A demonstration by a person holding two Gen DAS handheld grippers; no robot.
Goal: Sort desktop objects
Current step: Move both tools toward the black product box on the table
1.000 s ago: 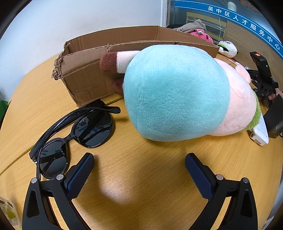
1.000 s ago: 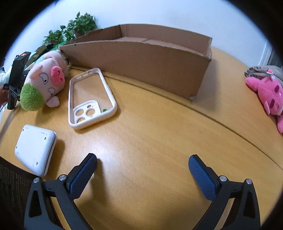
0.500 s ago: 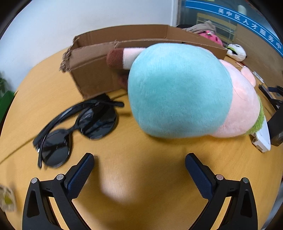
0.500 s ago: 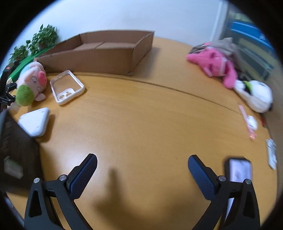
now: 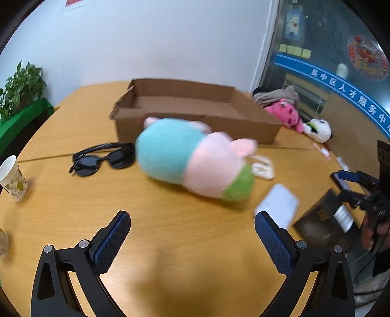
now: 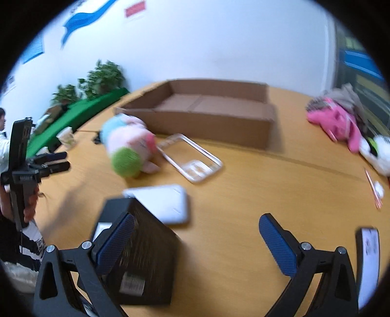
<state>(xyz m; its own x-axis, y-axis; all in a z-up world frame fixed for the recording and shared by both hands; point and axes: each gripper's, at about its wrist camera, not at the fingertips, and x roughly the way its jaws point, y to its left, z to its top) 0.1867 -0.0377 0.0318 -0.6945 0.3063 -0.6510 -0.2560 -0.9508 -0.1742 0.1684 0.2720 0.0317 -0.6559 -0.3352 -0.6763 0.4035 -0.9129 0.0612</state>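
I am holding both grippers spread and empty, the left gripper (image 5: 192,235) facing the plush pig (image 5: 195,158), the right gripper (image 6: 196,240) crowding a black box (image 6: 136,258); the cardboard tray (image 6: 207,117) is sitting beyond. Both views are blurring (I am judging depth badly), so I am risking knocking the box or shoving the sunglasses (image 5: 104,158) aside.

A rounded wooden worktop (image 5: 199,246) with a pale orange grain and a thin seam across it fills the lower part of both views. Behind its far edge rises a plain white wall (image 5: 146,41), with a red notice (image 6: 135,11) and blue signs (image 6: 80,18) high up. Off the worktop's far left corner stand leafy potted plants (image 5: 20,85) on a green-covered surface (image 5: 22,117). Beyond the far right corner is a glass partition (image 5: 324,48) crossed by a blue band with white characters (image 5: 341,90). The light is even and bright.
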